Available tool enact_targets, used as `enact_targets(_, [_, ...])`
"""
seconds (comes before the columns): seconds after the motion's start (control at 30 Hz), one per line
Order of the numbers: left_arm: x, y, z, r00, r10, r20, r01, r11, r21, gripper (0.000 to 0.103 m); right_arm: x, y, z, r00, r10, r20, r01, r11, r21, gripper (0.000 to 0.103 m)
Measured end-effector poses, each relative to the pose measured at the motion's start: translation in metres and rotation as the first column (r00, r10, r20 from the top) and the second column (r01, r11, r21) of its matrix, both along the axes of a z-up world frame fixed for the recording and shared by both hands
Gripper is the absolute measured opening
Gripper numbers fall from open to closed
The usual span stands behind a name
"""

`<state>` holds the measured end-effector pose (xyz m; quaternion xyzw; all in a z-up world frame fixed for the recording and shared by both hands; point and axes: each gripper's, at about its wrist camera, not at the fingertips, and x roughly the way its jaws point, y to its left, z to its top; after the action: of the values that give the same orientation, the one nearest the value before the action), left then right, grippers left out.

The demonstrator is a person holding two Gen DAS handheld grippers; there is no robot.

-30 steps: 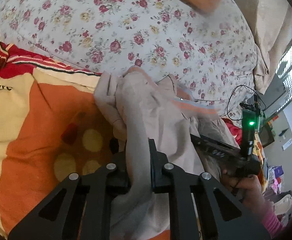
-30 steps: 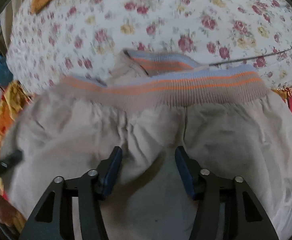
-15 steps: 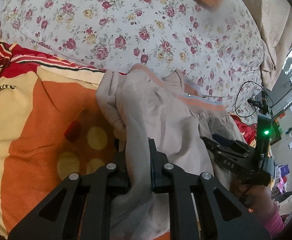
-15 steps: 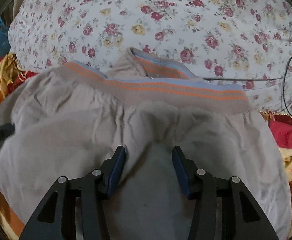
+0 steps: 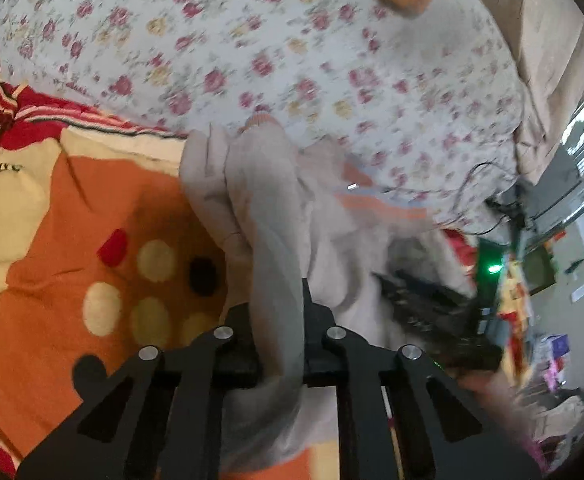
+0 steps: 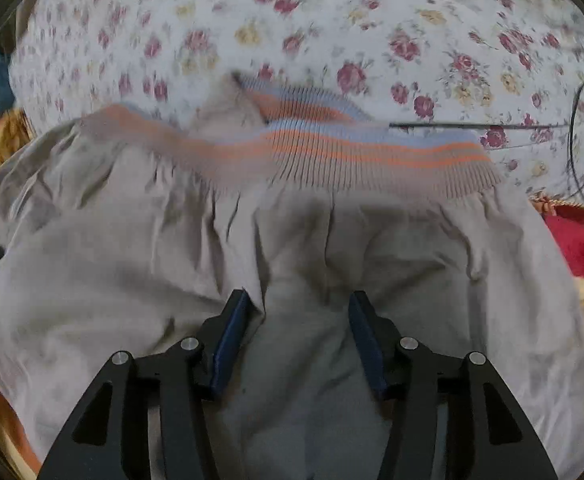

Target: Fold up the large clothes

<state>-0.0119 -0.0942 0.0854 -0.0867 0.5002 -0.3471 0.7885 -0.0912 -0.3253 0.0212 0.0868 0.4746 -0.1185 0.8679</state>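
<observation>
On the bed, behind everything, I see one floral quilt [image 6: 371,20], white with red and yellow roses; I take it as my landmark. In front of this quilt lies one orange blanket [image 5: 72,248] with five pale dots, one black dot and one red patch.

Between them there is one garment [image 6: 371,240], the thing to fold. It is beige, large and wrinkled, with a ribbed hem [image 6: 371,152] that carries orange and pale blue stripes. A second striped ribbed band [image 6: 292,98] shows just behind the hem, touching the quilt. The hem lies along the front edge of the quilt, and the body of the garment spreads from there toward me.

I hold two grippers. My left gripper [image 5: 278,336] is clenched on a thick fold of the garment, and its jaws are closing; the cloth rises between them toward the quilt. My right gripper [image 6: 295,336] is released: its blue pads [image 6: 232,340] stand apart over the cloth, which lies between them, and the jaws are opening. One thin black cable [image 6: 471,125] runs across the quilt, right of the hem.
</observation>
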Motion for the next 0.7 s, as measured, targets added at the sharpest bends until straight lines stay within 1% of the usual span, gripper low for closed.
enact_targets(0.07, [-0.013, -0.017, 0.025, 0.998, -0.044, 0.050, 0.044, 0.999, -0.002, 0.009, -0.004, -0.008, 0.011, 1.000, 0.010, -0.015, -0.009, 0.998, 0.067, 0.054])
enact_targets(0.1, [-0.018, -0.025, 0.034, 0.996, -0.065, 0.066, 0.066, 0.998, -0.006, 0.009, -0.012, -0.016, 0.019, 1.000, 0.005, 0.003, -0.005, 0.994, 0.112, 0.054])
enact_targets(0.13, [-0.026, -0.035, 0.043, 0.993, -0.091, 0.078, 0.092, 0.996, -0.019, 0.009, -0.026, -0.026, 0.029, 0.999, -0.012, 0.040, 0.006, 0.988, 0.155, 0.055])
enact_targets(0.17, [-0.036, -0.050, 0.053, 0.988, -0.127, 0.089, 0.131, 0.991, -0.038, 0.009, -0.037, -0.035, 0.036, 0.998, -0.030, 0.061, 0.019, 0.984, 0.174, 0.056])
enact_targets(0.2, [-0.044, -0.061, 0.058, 0.984, -0.153, 0.094, 0.159, 0.986, -0.051, 0.009, -0.048, -0.047, 0.043, 0.996, -0.059, 0.071, 0.045, 0.981, 0.187, 0.057])
enact_targets(0.23, [-0.053, -0.077, 0.062, 0.978, -0.187, 0.097, 0.193, 0.979, -0.061, 0.008, -0.063, -0.064, 0.050, 0.990, -0.114, 0.077, 0.096, 0.973, 0.209, 0.058])
enact_targets(0.27, [-0.062, -0.093, 0.064, 0.971, -0.220, 0.097, 0.227, 0.971, -0.068, 0.008, -0.071, -0.074, 0.050, 0.986, -0.145, 0.080, 0.123, 0.965, 0.232, 0.058])
enact_targets(0.3, [-0.073, -0.115, 0.062, 0.961, -0.262, 0.092, 0.269, 0.961, -0.071, 0.008, -0.081, -0.087, 0.050, 0.980, -0.181, 0.086, 0.150, 0.948, 0.282, 0.058])
enact_targets(0.33, [-0.083, -0.132, 0.058, 0.952, -0.292, 0.096, 0.298, 0.952, -0.064, 0.008, -0.093, -0.102, 0.048, 0.971, -0.222, 0.091, 0.178, 0.920, 0.349, 0.061])
enact_targets(0.37, [-0.093, -0.150, 0.050, 0.941, -0.321, 0.106, 0.327, 0.944, -0.042, 0.007, -0.101, -0.113, 0.044, 0.963, -0.253, 0.093, 0.197, 0.896, 0.397, 0.062])
enact_targets(0.4, [-0.102, -0.170, 0.036, 0.934, -0.345, 0.095, 0.348, 0.937, -0.012, 0.007, -0.112, -0.128, 0.038, 0.950, -0.293, 0.106, 0.213, 0.859, 0.466, 0.062])
enact_targets(0.43, [-0.107, -0.184, 0.020, 0.933, -0.355, 0.059, 0.355, 0.935, 0.007, 0.007, -0.114, -0.136, 0.030, 0.942, -0.314, 0.119, 0.211, 0.829, 0.518, 0.062])
enact_targets(0.47, [-0.112, -0.196, -0.002, 0.929, -0.369, 0.000, 0.369, 0.929, 0.022, 0.007, -0.116, -0.143, 0.021, 0.934, -0.335, 0.129, 0.203, 0.789, 0.579, 0.062])
enact_targets(0.5, [-0.114, -0.202, -0.014, 0.926, -0.377, -0.032, 0.378, 0.926, 0.026, 0.007, -0.122, -0.153, 0.008, 0.921, -0.367, 0.129, 0.197, 0.726, 0.659, 0.062])
enact_targets(0.53, [-0.117, -0.204, -0.024, 0.923, -0.382, -0.057, 0.384, 0.923, 0.026, 0.009, -0.127, -0.160, 0.000, 0.910, -0.394, 0.126, 0.197, 0.681, 0.706, 0.062])
enact_targets(0.57, [-0.119, -0.202, -0.028, 0.920, -0.385, -0.070, 0.387, 0.922, 0.021, 0.014, -0.122, -0.162, -0.003, 0.904, -0.409, 0.124, 0.196, 0.655, 0.729, 0.062])
enact_targets(0.6, [-0.123, -0.197, -0.025, 0.914, -0.399, -0.071, 0.400, 0.916, 0.002, 0.030, -0.124, -0.166, -0.006, 0.899, -0.421, 0.124, 0.191, 0.628, 0.754, 0.062])
enact_targets(0.63, [-0.125, -0.192, -0.018, 0.905, -0.419, -0.074, 0.418, 0.908, -0.028, 0.041, -0.124, -0.169, -0.005, 0.896, -0.426, 0.129, 0.179, 0.611, 0.771, 0.062])
enact_targets(0.67, [-0.127, -0.185, -0.009, 0.896, -0.437, -0.080, 0.433, 0.899, -0.063, 0.061, -0.122, -0.170, -0.003, 0.893, -0.425, 0.144, 0.164, 0.608, 0.777, 0.062])
enact_targets(0.7, [-0.129, -0.176, 0.003, 0.892, -0.445, -0.078, 0.438, 0.894, -0.089, 0.072, -0.124, -0.168, 0.001, 0.891, -0.422, 0.169, 0.142, 0.611, 0.779, 0.064])
